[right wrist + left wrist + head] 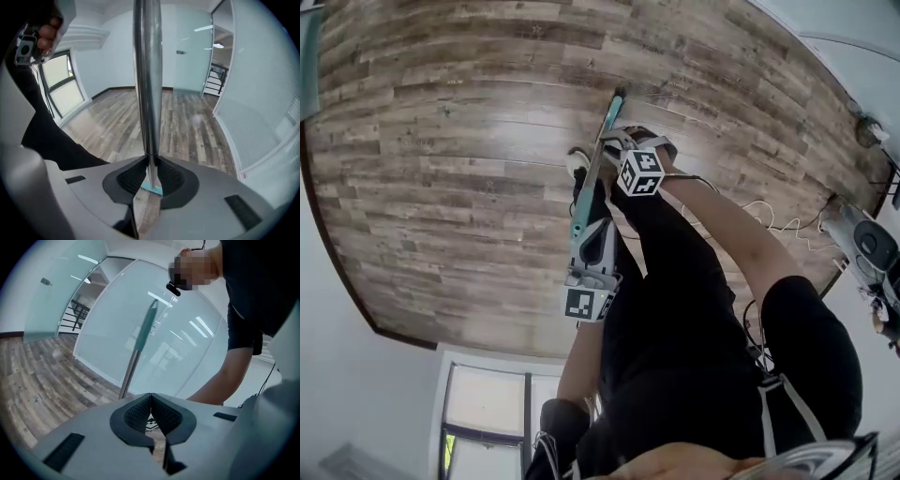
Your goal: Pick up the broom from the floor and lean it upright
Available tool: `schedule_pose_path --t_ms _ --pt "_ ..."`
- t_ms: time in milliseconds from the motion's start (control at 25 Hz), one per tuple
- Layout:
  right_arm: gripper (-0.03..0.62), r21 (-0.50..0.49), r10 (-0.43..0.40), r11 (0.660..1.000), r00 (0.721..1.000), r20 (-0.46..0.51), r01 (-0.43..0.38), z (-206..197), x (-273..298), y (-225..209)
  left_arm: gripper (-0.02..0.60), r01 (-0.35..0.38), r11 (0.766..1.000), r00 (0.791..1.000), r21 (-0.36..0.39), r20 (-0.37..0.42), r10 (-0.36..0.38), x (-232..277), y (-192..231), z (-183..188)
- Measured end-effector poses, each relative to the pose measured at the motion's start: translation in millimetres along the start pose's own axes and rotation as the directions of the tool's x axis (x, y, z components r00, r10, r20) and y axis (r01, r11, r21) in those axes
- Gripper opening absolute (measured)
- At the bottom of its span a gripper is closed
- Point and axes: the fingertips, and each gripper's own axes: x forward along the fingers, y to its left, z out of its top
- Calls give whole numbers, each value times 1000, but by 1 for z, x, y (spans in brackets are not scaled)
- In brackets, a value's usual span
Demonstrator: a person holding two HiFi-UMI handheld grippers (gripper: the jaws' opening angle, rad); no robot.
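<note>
The broom is off the wooden floor, a long pole with a teal grip. My right gripper is shut on its metal pole, which runs straight up between the pads; a teal part shows just below them. My left gripper sits lower along the broom, under the right one. In the left gripper view its pads meet with nothing between them. There the pole and teal grip rise beyond the gripper, slightly left of the pads.
Frosted glass walls stand close around the wooden floor. A device with white cables lies at the right by the wall. A window is on the left wall. The person's dark-clothed body is right beside both grippers.
</note>
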Motion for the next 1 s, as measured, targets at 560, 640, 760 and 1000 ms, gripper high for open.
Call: schedule_pose_path --t_ms 560,640,760,1000 --pt "80 335 -425 852 905 -6 402 34 -249 -44 20 439 882 898 174 -127 -421 -5 -101 119" --pt "80 369 -468 812 882 -49 452 23 -271 -43 20 441 876 898 195 -107 -428 -5 -101 138" --pt "80 420 -538 737 836 -109 529 10 -296 -37 20 456 859 889 236 -66 -454 -9 -96 161" --pt "80 542 -678 523 707 -202 658 -19 -351 -37 20 539 789 831 295 -34 -555 -9 -87 186"
